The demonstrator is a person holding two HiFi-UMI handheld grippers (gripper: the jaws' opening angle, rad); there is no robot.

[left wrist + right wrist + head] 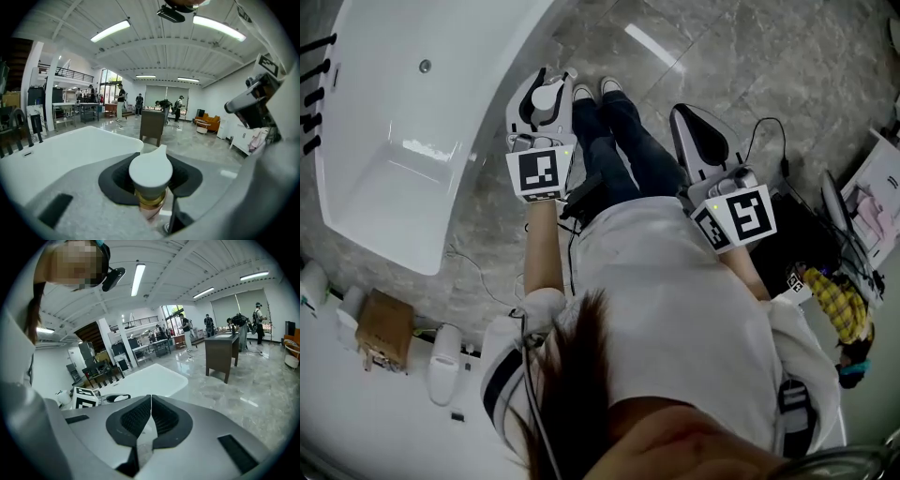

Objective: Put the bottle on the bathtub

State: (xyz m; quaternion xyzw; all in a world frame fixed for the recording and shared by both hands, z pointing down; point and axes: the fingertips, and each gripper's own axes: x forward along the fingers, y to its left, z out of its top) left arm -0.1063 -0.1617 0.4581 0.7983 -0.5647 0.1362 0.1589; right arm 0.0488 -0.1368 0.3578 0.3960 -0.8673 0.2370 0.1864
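The bottle (151, 174) has a white pump cap, a gold collar and a pinkish body. My left gripper (546, 92) is shut on it, and the cap (547, 94) shows between the jaws in the head view. The white bathtub (412, 141) lies just left of that gripper, with its rim (56, 154) close by on the left in the left gripper view. My right gripper (695, 120) hangs over the grey floor to the right of the person's legs. Its black pads (140, 416) are pressed together with nothing between them. The bathtub (150, 378) lies beyond them.
Black tap fittings (314, 94) line the bathtub's far left edge. A cardboard box (382, 328) and white containers (445, 361) sit on the floor near the tub's end. Cables and gear (811, 225) lie at the right. A dark cabinet (152, 124) stands beyond, with people further back.
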